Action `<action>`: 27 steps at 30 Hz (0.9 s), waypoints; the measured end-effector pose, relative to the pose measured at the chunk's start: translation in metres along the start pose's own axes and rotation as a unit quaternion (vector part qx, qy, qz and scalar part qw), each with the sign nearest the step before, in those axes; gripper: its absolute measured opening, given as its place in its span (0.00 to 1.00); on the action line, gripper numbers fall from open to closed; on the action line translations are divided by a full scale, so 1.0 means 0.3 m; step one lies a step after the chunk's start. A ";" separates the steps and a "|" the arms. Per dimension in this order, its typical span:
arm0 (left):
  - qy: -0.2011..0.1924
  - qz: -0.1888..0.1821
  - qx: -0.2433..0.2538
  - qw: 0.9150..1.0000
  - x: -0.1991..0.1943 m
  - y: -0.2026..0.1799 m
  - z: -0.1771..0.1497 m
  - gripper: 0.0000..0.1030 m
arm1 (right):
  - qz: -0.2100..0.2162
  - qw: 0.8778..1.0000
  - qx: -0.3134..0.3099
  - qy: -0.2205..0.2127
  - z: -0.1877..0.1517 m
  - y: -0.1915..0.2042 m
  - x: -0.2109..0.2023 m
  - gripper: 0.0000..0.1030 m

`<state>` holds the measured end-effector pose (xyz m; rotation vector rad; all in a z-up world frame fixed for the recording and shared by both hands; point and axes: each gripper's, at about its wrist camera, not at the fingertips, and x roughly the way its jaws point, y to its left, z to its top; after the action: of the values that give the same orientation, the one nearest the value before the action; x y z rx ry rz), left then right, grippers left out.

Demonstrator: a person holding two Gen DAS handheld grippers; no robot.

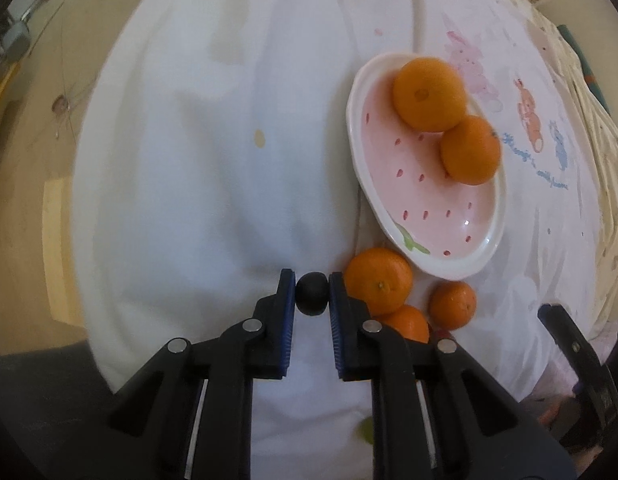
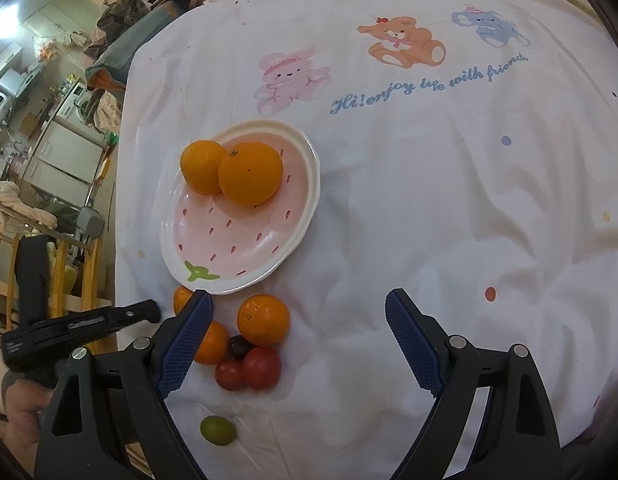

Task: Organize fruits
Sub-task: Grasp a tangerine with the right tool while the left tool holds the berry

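Fingers of the left gripper (image 1: 312, 294) pinch a small dark round fruit (image 1: 311, 293) between their blue pads, the gap no wider than the fruit itself, above the white printed cloth (image 1: 213, 168). Just to the right of that gripper lie three loose oranges: one (image 1: 379, 280) touching the right finger, one (image 1: 409, 322) partly hidden behind it, and a smaller one (image 1: 453, 304) a little apart. Beyond them sits the strawberry plate (image 1: 389, 216), an oval whose long axis runs away from the left gripper, green leaf mark at its near end; two oranges (image 1: 429, 94) (image 1: 470, 149) rest touching each other at the far end. The right gripper (image 2: 299, 340) is spread wide and holds nothing, hovering over the cloth. Beside its left finger lie an orange (image 2: 263, 319), a dark grape-like fruit (image 2: 239, 346), two red tomatoes (image 2: 261, 367) (image 2: 229, 375) touching one another, and nearer the camera a green fruit (image 2: 217, 430) lying apart, its long axis roughly crosswise. The plate in the right wrist view (image 2: 305, 208) stands well ahead of the open fingers.
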<state>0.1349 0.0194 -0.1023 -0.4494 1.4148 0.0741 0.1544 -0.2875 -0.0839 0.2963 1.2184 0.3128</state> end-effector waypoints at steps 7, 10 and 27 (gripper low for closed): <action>-0.026 0.013 0.027 0.999 -0.072 -0.001 -0.019 0.13 | 0.012 0.999 -0.018 0.043 -0.015 0.047 0.097 0.88; -0.032 0.017 0.035 0.999 -0.078 -0.011 -0.022 0.13 | 0.009 0.997 -0.038 0.064 -0.017 0.084 0.157 0.87; -0.051 0.037 0.065 0.996 -0.051 -0.067 -0.029 0.13 | -0.003 0.992 -0.077 0.101 -0.032 0.130 0.282 0.44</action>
<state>0.1305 0.0014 -0.0831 -0.2806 1.3277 0.0634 0.1690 -0.2181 -0.1451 0.1297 1.3856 0.4377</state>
